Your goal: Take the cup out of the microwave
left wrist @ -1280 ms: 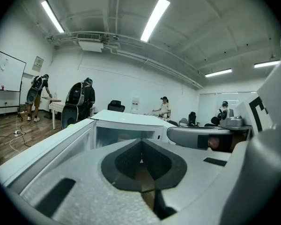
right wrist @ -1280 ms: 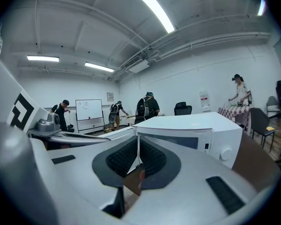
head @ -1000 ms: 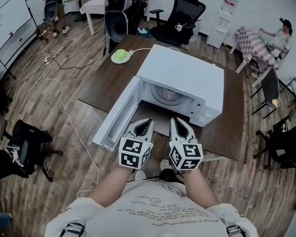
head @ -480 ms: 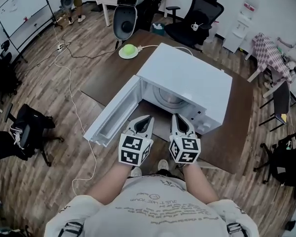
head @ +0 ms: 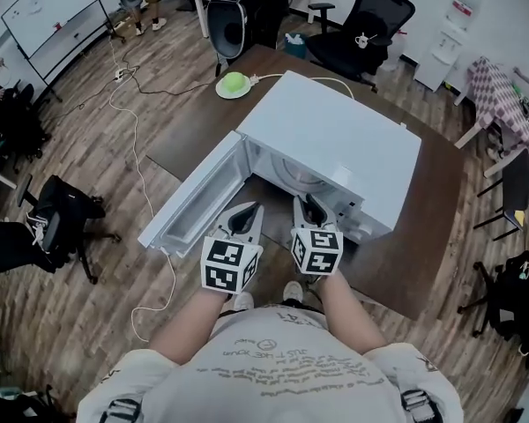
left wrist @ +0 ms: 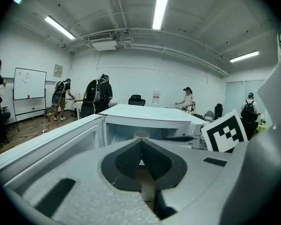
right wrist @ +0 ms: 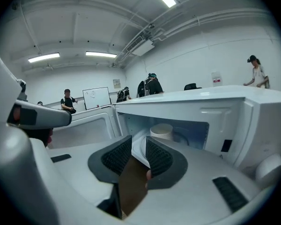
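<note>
I see the cup (right wrist: pixel 163 131) only partly, behind my right gripper (right wrist: pixel 139 147) — jaws opening, nothing between; left gripper (left wrist: pixel 141 146) pressed together.

Microwave (head: pixel 335 139): on the desk (head: pixel 428 236), toward its near edge.
Door (head: pixel 194 205): swung open, left of the cavity.
Cup (right wrist: pixel 162 131): inside the cavity, toward the back.
Domed object (head: pixel 234 84): on the desk, behind the microwave's left corner.
Office chair (head: pixel 363 33): on the floor behind the desk.
</note>
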